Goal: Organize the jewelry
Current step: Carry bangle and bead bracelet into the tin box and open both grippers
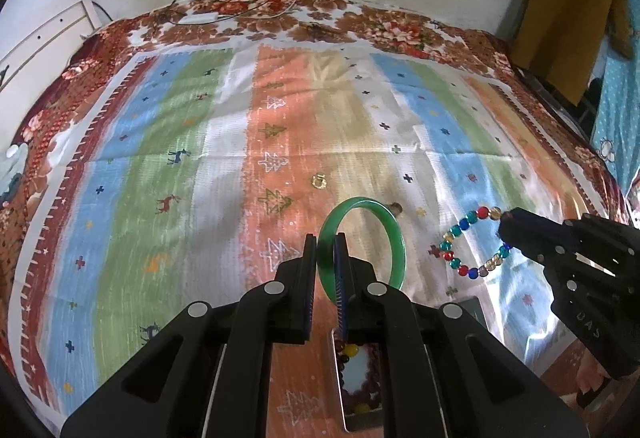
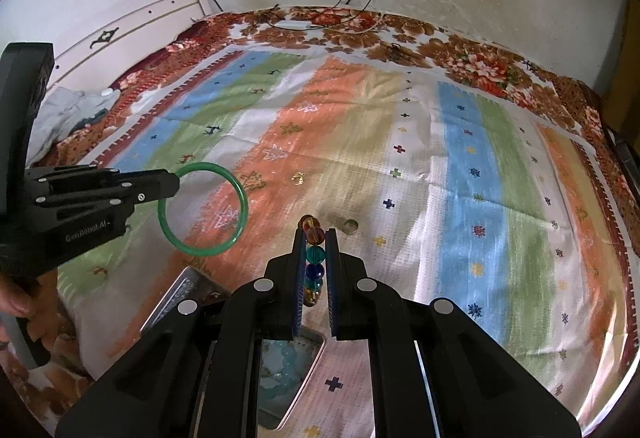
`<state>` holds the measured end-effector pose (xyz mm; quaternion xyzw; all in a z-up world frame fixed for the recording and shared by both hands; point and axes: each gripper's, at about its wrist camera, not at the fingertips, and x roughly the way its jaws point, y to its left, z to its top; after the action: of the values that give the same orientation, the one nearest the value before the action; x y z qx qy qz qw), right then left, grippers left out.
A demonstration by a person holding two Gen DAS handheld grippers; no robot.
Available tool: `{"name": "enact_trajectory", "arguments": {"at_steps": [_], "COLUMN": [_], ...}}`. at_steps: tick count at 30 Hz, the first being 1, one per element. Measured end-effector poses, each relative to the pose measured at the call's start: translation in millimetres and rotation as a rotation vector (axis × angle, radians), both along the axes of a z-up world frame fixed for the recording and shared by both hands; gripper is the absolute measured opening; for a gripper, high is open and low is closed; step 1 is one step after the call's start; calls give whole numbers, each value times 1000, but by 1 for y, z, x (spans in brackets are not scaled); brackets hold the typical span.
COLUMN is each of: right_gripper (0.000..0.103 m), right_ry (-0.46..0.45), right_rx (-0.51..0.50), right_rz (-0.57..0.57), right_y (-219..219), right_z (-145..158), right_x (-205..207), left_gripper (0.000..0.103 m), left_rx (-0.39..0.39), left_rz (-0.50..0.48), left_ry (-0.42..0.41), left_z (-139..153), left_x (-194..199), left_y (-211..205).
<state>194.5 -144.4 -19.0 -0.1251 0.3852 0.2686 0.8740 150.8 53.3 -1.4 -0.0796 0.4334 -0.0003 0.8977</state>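
Note:
My left gripper (image 1: 325, 240) is shut on the rim of a green bangle (image 1: 400, 250) and holds it above the striped cloth. In the right wrist view the same gripper (image 2: 176, 180) reaches in from the left with the bangle (image 2: 208, 251) hanging from its tip. My right gripper (image 2: 315, 232) is shut on a bracelet of coloured beads (image 2: 315, 254). From the left wrist view it (image 1: 506, 216) enters at the right, and the beaded bracelet (image 1: 464, 224) dangles from it as a loop. A gold ring (image 1: 319, 181) and a small round piece (image 1: 396, 207) lie on the cloth beyond the bangle.
An open metal tin (image 1: 362, 427) with beads inside lies under my left gripper. A second tin (image 2: 318, 344) holding pale blue beads lies under my right gripper, with another tin edge (image 2: 176, 298) to its left. A hand (image 2: 16, 302) grips the left tool. Cables lie at the bed's far edge.

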Motion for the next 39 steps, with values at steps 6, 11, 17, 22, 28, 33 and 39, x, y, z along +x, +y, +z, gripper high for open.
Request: {"name": "enact_trajectory", "arguments": {"at_steps": [6, 11, 17, 22, 28, 33, 39], "right_gripper": [10, 10, 10, 10, 10, 13, 37], "right_ry": [-6, -3, 12, 37, 60, 91, 89], "right_rx": [5, 16, 11, 13, 14, 3, 13], "right_rz": [23, 54, 88, 110, 114, 128, 108], "right_y": [-1, -1, -1, -1, -2, 0, -1], "right_z": [3, 5, 1, -4, -7, -12, -12], "right_x": [-13, -27, -40, -47, -48, -46, -44], "left_gripper": [8, 8, 9, 9, 9, 30, 44], "left_rx": [-4, -5, -10, -8, -12, -24, -44], "left_rz": [-23, -34, -49, -61, -78, -91, -75], "left_ry": [-18, -22, -32, -24, -5, 33, 28], "left_z": [4, 4, 4, 2, -2, -8, -7], "left_x": [-11, -16, -29, -35, -39, -37, -36], "left_y": [-6, -9, -14, -18, -24, -27, -22]}}
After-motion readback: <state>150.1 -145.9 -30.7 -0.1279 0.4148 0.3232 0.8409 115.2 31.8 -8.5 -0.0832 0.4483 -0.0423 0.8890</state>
